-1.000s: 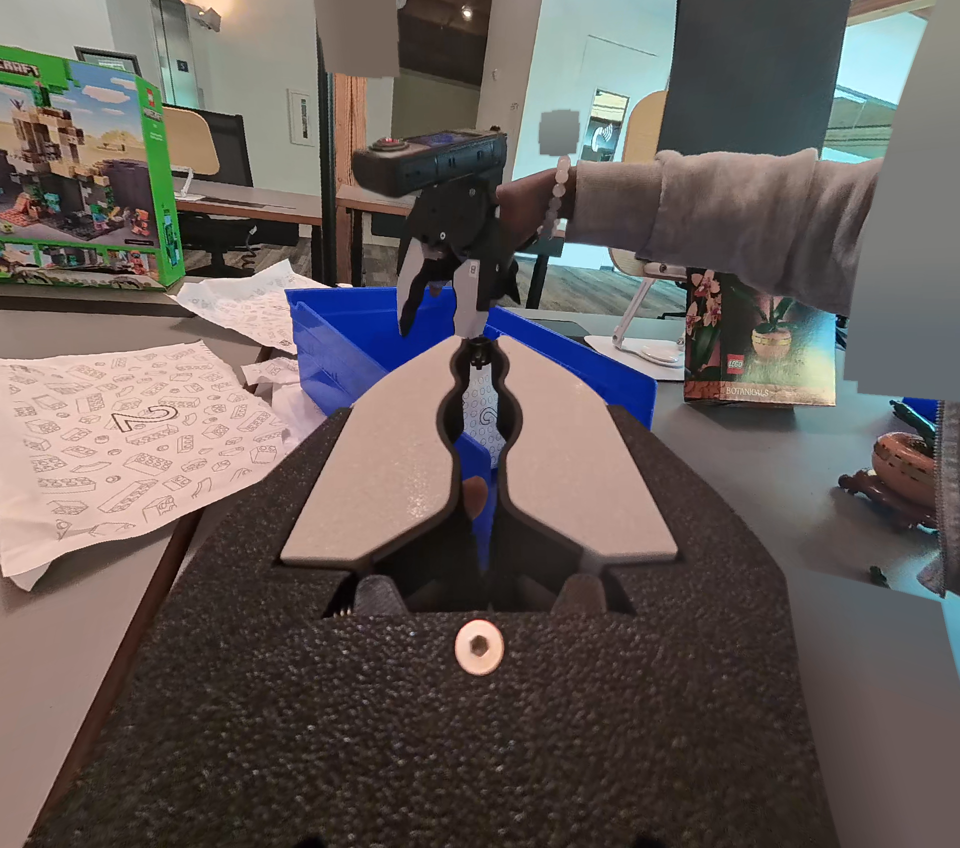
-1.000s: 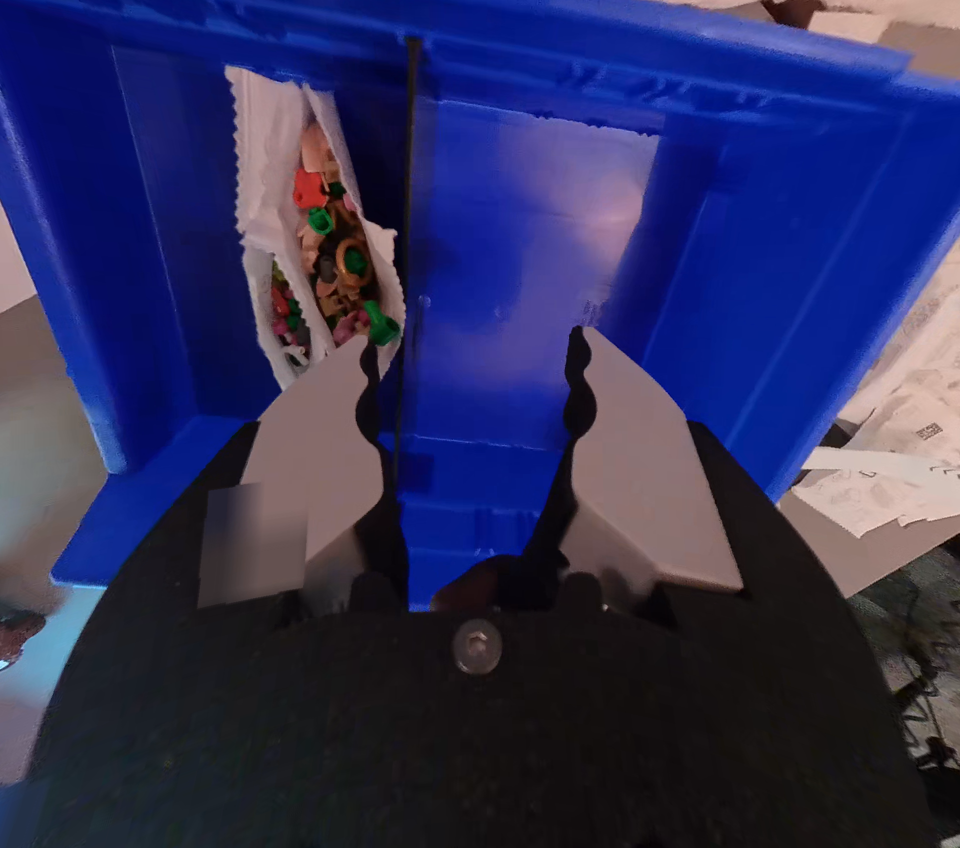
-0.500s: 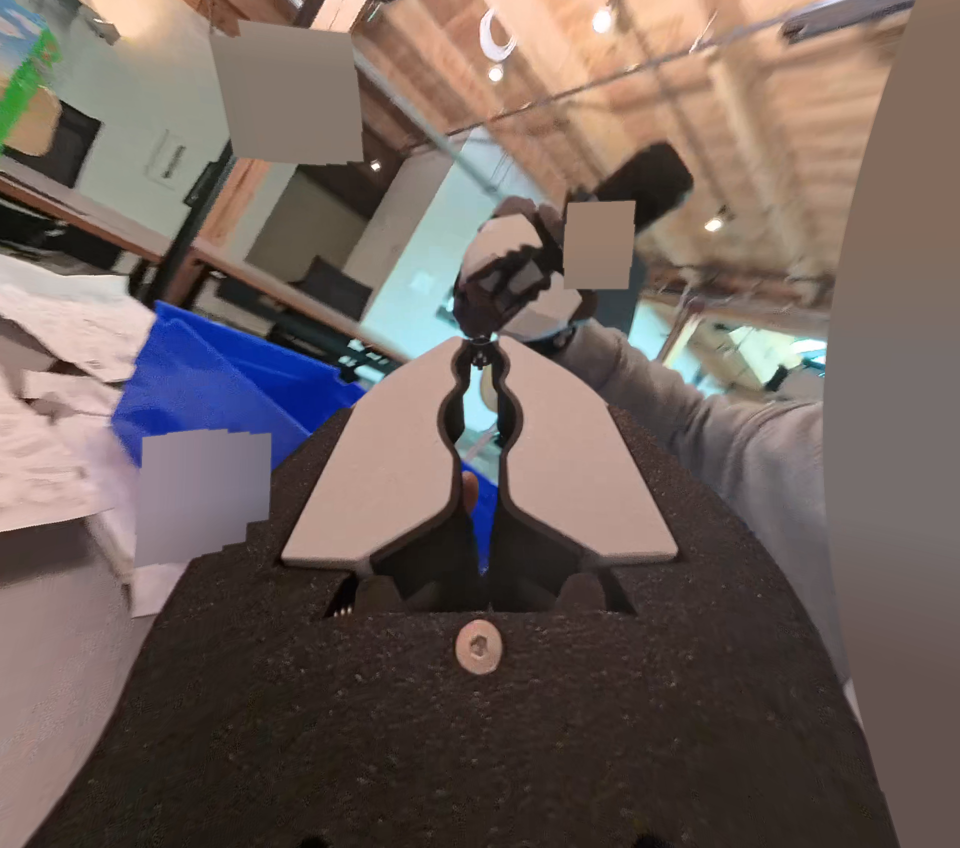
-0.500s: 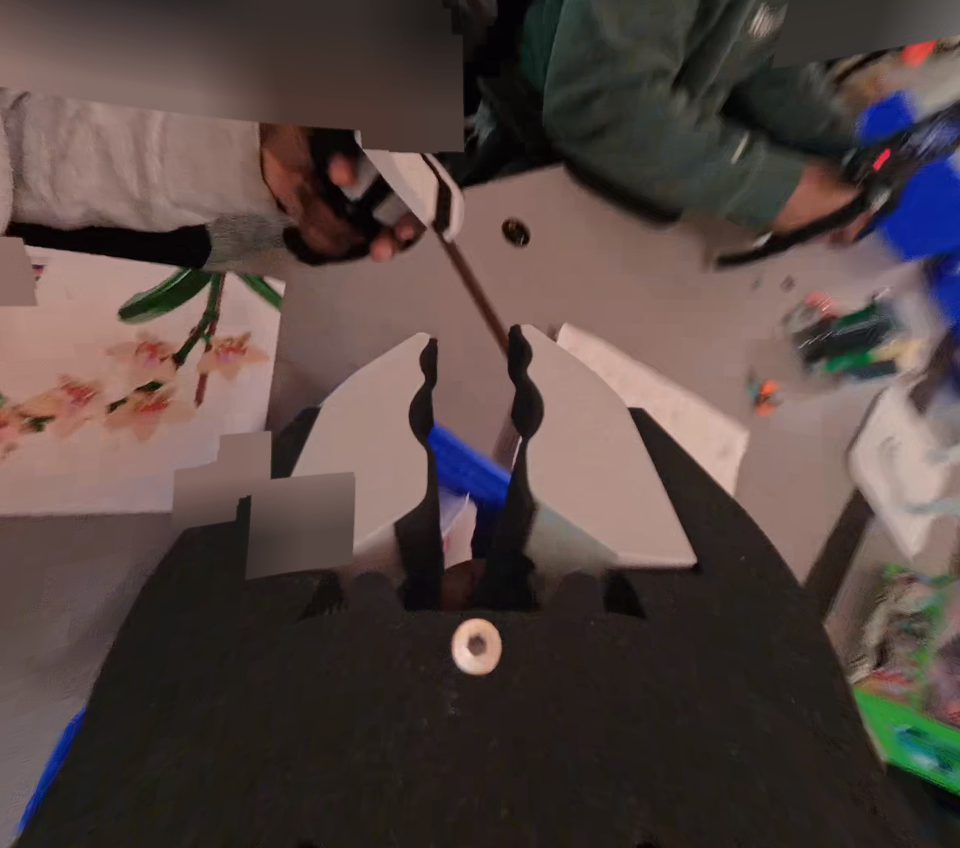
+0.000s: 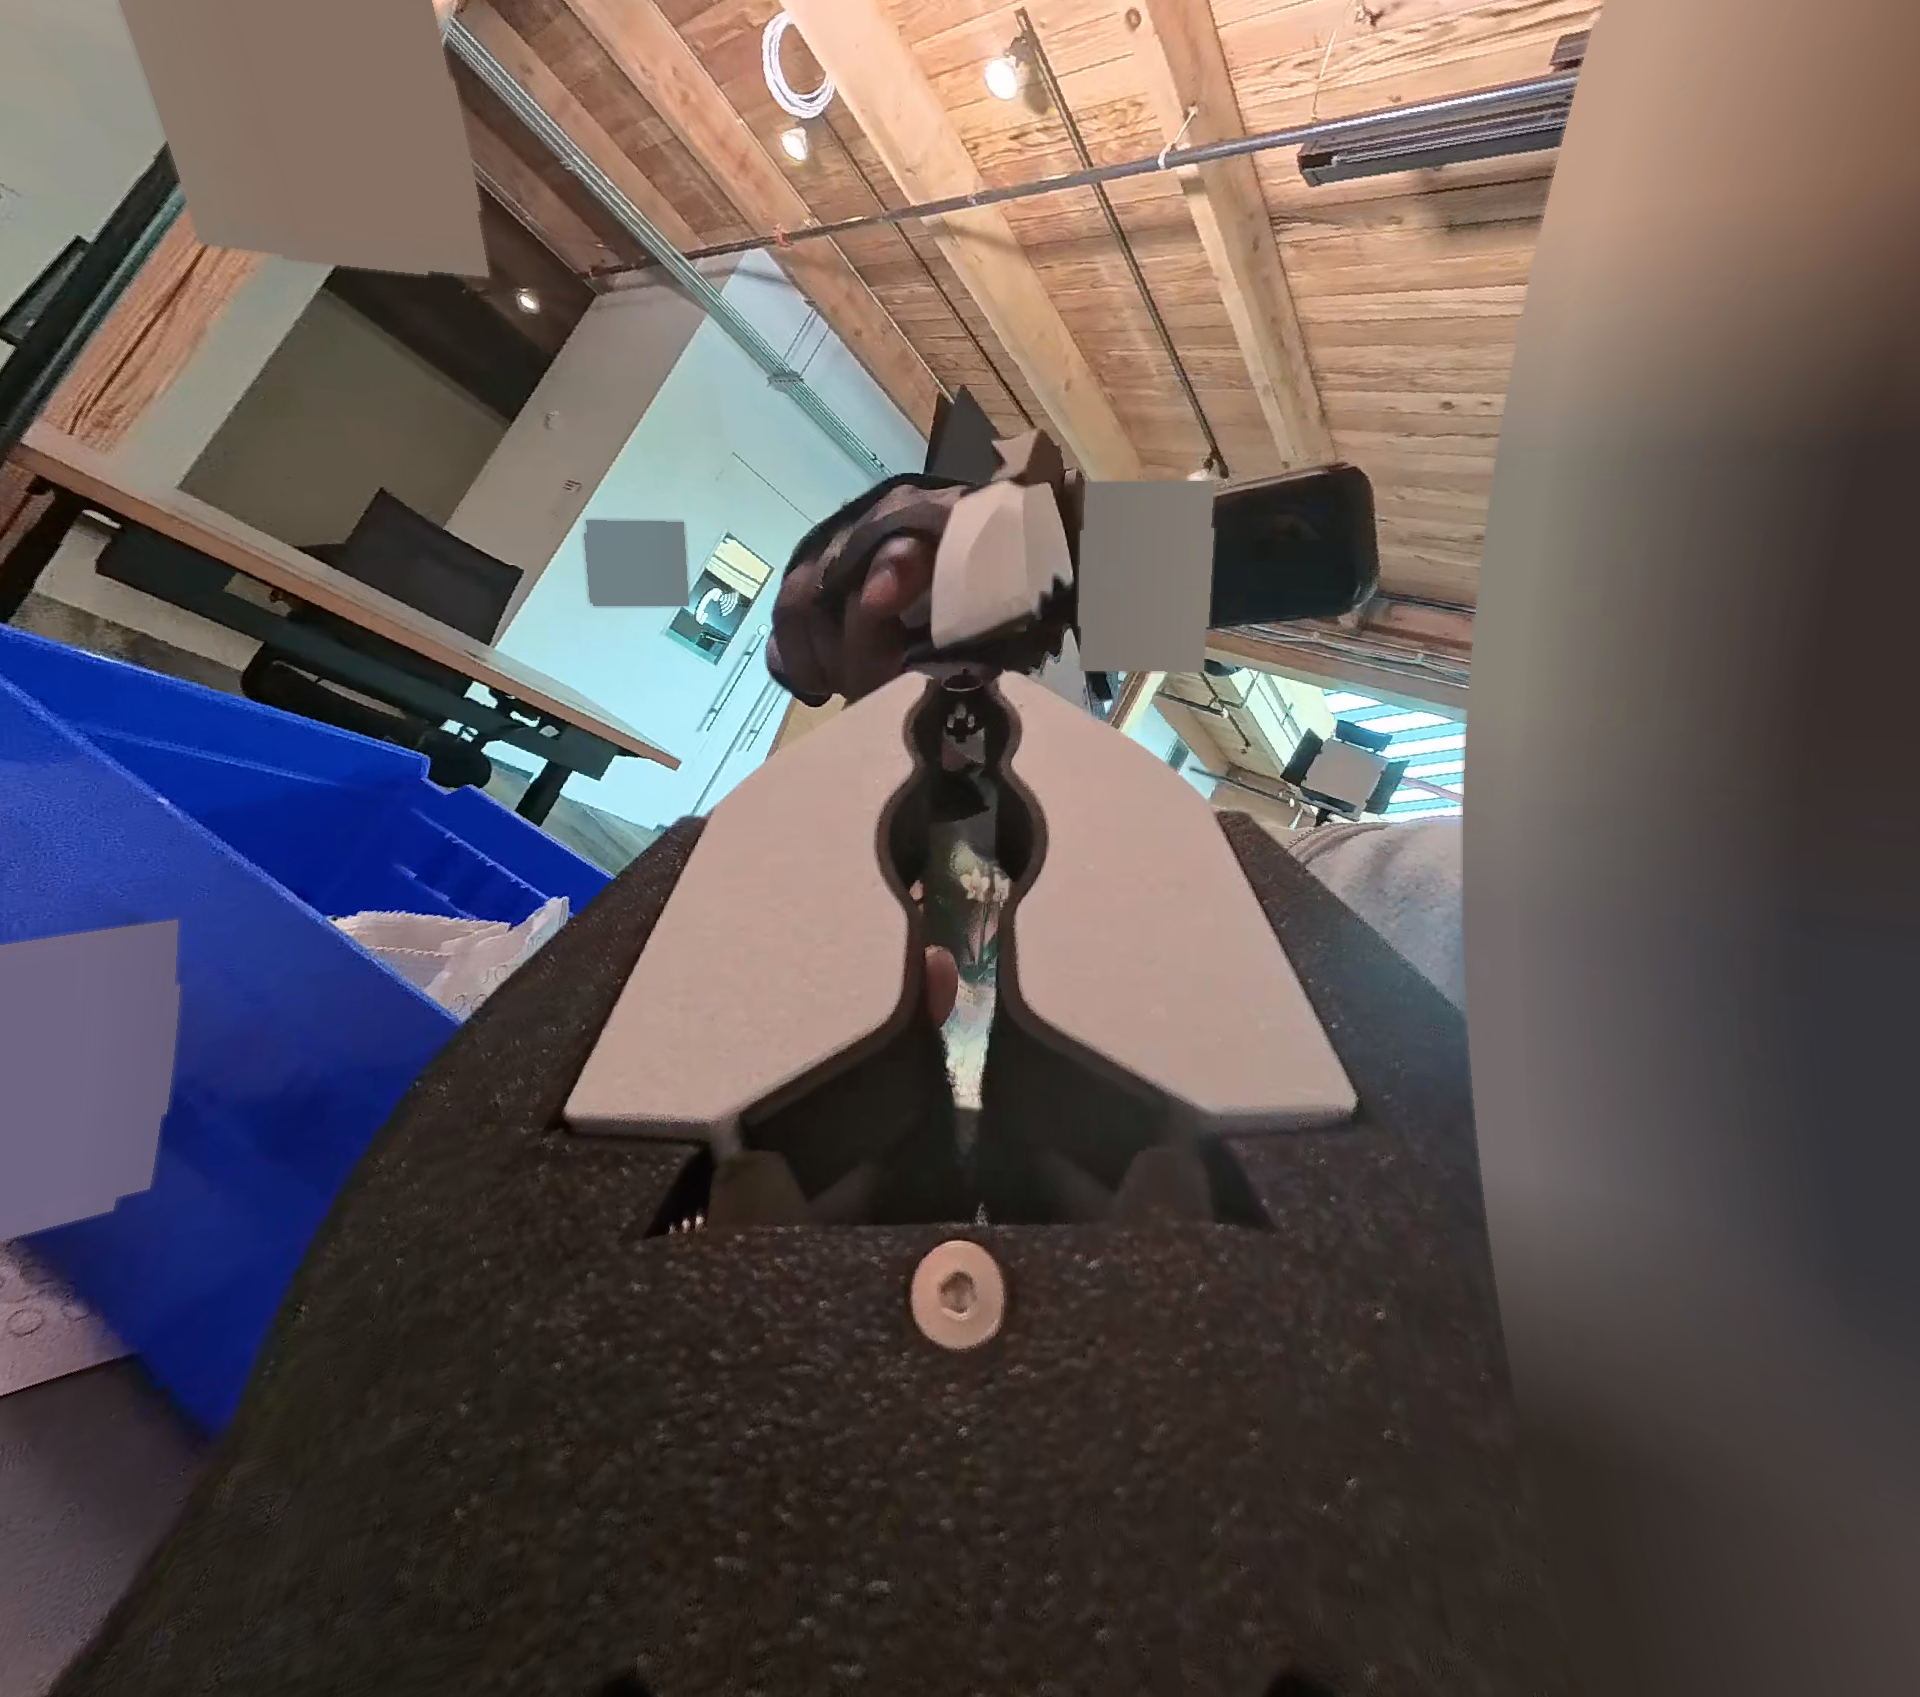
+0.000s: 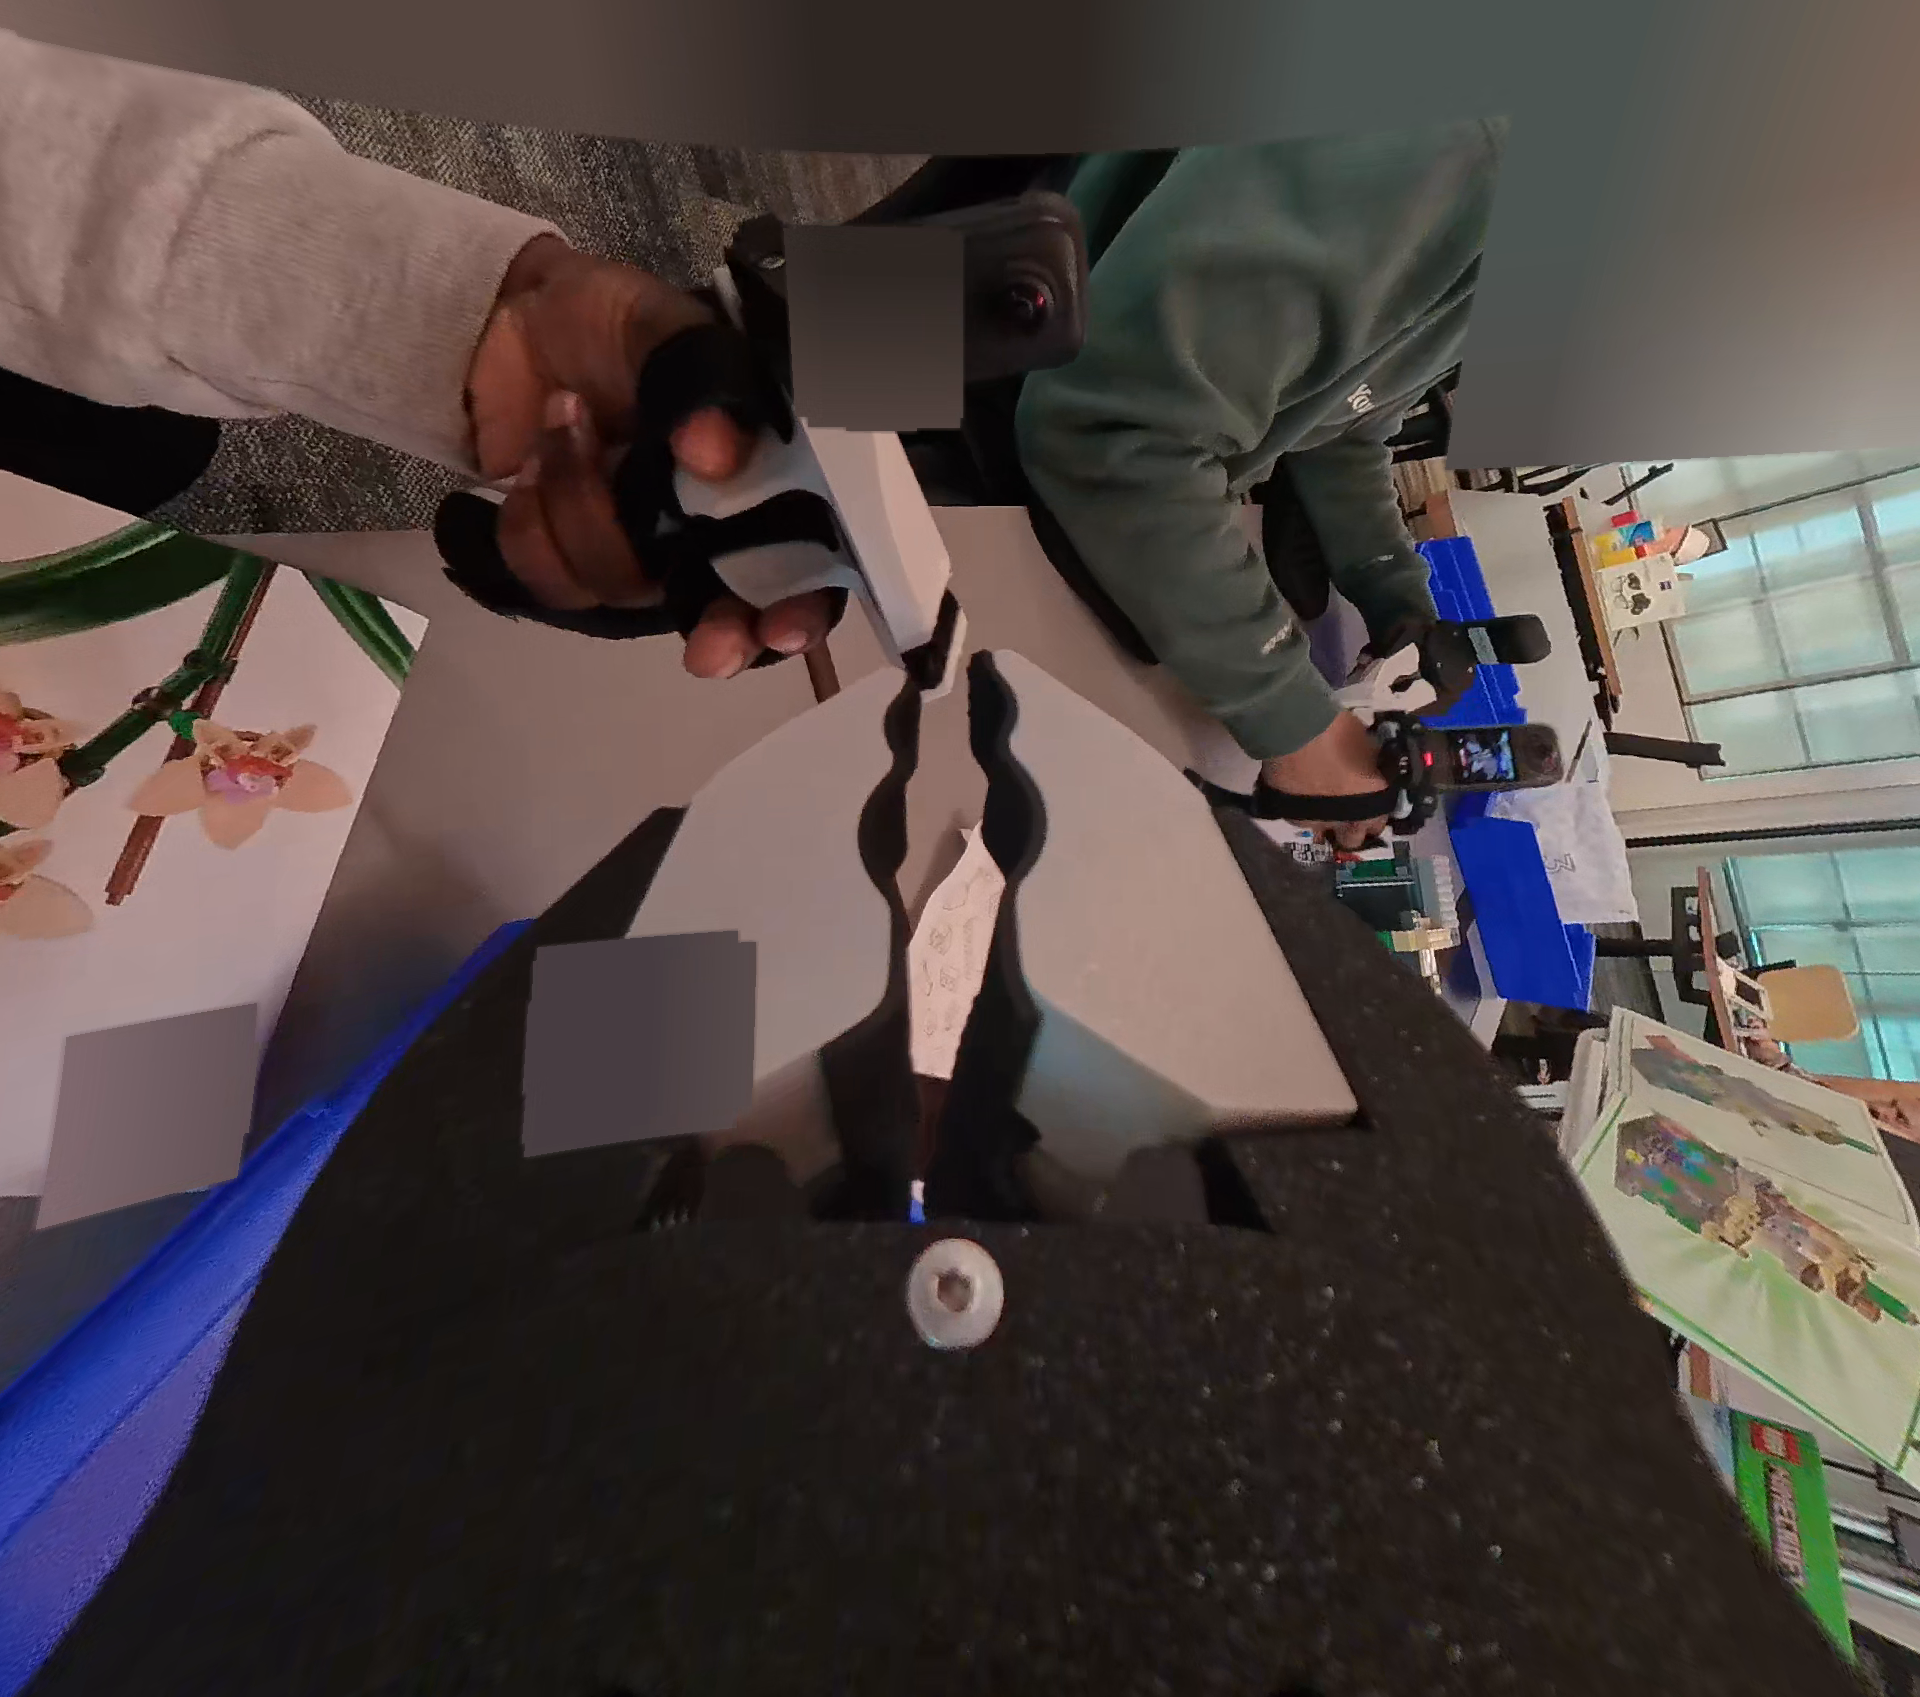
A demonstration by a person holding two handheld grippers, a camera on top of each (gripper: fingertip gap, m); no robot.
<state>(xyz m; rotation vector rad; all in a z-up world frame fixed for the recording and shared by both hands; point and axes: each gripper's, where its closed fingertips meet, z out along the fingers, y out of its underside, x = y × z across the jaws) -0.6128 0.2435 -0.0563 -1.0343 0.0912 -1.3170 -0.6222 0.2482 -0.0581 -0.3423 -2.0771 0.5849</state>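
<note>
My left gripper (image 5: 963,697) points up towards the wooden ceiling, its jaws nearly closed on a small dark piece (image 5: 958,717) at the tips. My right gripper (image 5: 1003,577), held by a hand, meets it tip to tip from above. In the right wrist view my right gripper (image 6: 945,676) has only a narrow gap, closed about the same spot. There the left gripper (image 6: 894,567), in a gloved hand, touches its tips. The piece itself is hidden in that view.
A blue bin (image 5: 260,868) with a white paper bag (image 5: 457,946) sits low on the left; the bin also shows in the right wrist view (image 6: 208,1232). A flower-printed box (image 6: 208,774) lies behind. Another person in a green top (image 6: 1247,421) works with grippers at the right. A building-set booklet (image 6: 1745,1211) lies nearby. The tips of both grippers are at nearly the same place.
Both grippers swung up and away from the blue bin and came tip to tip. The right jaws narrowed from wide open to a thin gap. The left stayed closed on its piece.
</note>
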